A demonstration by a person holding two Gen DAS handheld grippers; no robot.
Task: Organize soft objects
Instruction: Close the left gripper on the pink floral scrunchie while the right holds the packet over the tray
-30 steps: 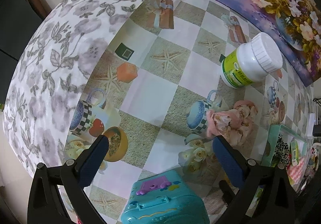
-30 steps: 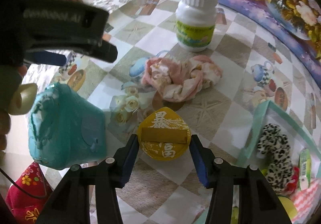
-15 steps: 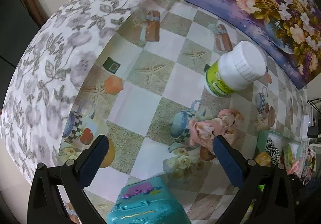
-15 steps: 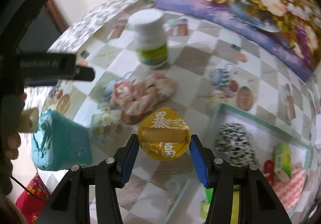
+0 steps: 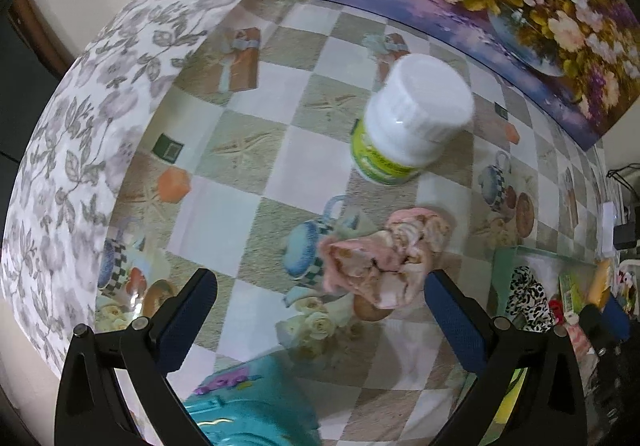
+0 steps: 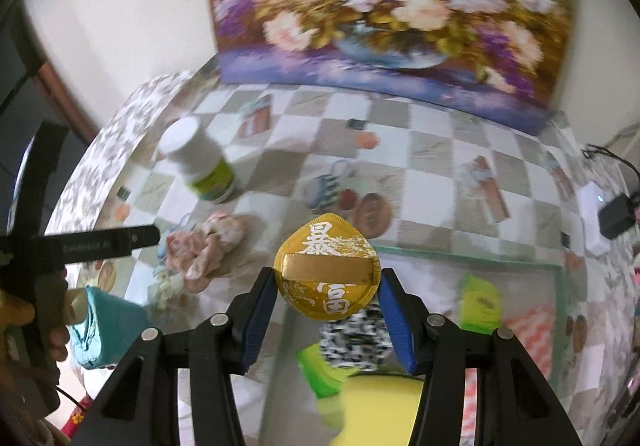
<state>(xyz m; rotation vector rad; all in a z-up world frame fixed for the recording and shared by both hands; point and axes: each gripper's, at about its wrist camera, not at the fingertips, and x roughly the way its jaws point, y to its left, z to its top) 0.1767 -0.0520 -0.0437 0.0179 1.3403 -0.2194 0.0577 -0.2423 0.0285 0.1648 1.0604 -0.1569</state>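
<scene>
Right gripper (image 6: 328,310) pinches my gold embroidered pouch (image 6: 327,272) above the green-rimmed tray (image 6: 472,260); I'd lower it beside the spotted cloth (image 6: 352,334) before letting go.

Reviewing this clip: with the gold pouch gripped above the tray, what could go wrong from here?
1. The right gripper pinches the gold pouch only by its side edges; it might slip out before release.
2. The green tray already holds a leopard-print item and yellow-green pieces, so the pouch may land on them and slide.
</scene>
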